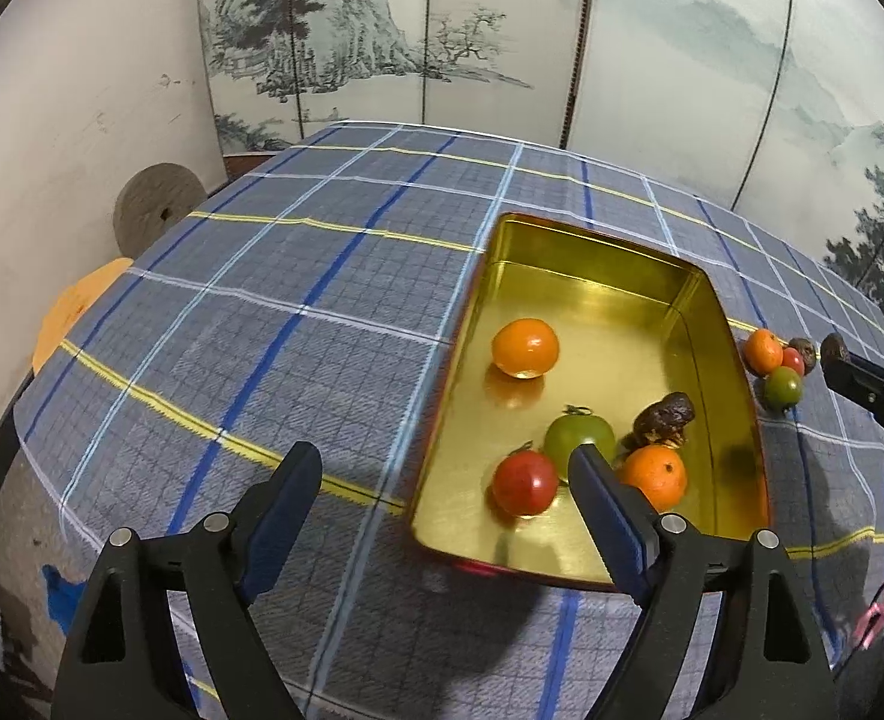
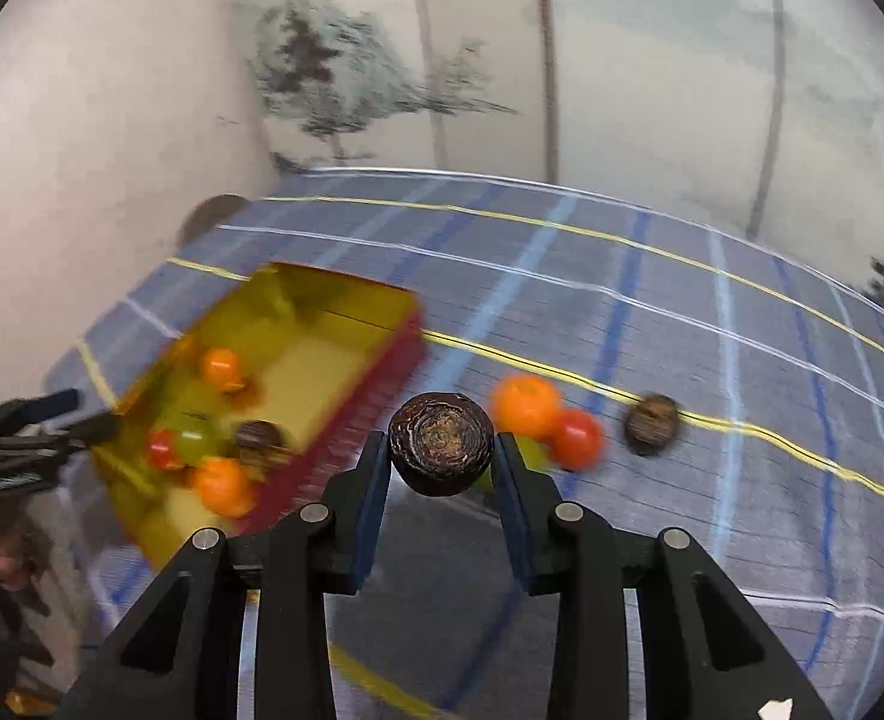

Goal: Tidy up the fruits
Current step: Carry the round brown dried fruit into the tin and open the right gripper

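A gold tin tray (image 1: pixel 736 372) with red outer walls (image 2: pixel 345 420) lies on the plaid cloth. In it are two oranges (image 1: pixel 526 346) (image 1: pixel 655 476), a red tomato (image 1: pixel 524 483), a green tomato (image 1: pixel 580 435) and a dark wrinkled fruit (image 1: pixel 665 418). My left gripper (image 1: pixel 445 474) is open and empty over the tray's near left corner. My right gripper (image 2: pixel 442 450) is shut on a dark wrinkled fruit (image 2: pixel 440 441), held above the cloth right of the tray; it also shows in the left wrist view (image 1: pixel 835 348).
On the cloth right of the tray lie an orange (image 2: pixel 526 405), a red tomato (image 2: pixel 577 437), a green tomato (image 1: pixel 782 387) and another dark fruit (image 2: pixel 652 423). A painted folding screen (image 1: pixel 502 30) stands behind the table. A round wooden disc (image 1: pixel 153 207) leans at the left wall.
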### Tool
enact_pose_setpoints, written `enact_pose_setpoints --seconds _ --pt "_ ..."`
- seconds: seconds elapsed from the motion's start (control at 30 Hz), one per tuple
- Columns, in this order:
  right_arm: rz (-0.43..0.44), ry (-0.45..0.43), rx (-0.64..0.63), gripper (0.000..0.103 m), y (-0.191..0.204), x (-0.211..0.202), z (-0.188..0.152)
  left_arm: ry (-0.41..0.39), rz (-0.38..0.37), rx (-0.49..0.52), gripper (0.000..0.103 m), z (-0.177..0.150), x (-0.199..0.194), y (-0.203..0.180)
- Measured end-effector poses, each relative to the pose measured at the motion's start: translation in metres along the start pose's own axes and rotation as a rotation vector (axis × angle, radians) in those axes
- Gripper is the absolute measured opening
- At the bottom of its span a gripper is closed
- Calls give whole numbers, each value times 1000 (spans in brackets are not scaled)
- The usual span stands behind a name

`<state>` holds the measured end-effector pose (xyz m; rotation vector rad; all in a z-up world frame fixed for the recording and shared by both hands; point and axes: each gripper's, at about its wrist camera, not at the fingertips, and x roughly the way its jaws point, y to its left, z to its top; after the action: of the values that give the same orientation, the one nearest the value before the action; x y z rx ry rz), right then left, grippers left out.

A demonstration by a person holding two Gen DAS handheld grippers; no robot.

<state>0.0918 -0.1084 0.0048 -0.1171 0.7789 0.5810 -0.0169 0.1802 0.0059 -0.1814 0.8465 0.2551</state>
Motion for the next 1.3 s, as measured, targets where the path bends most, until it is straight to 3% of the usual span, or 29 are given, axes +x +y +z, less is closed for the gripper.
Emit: enact_pose_setpoints --seconds 0.23,0.5,1.3 --pt "110 22 -94 32 58 11 3 1 30 -35 85 -1 -1 19" --pt "160 77 -158 32 95 37 -5 2 50 -69 85 -2 -3 36" --pt "155 139 -174 33 106 64 -15 17 32 -65 85 -2 0 29"
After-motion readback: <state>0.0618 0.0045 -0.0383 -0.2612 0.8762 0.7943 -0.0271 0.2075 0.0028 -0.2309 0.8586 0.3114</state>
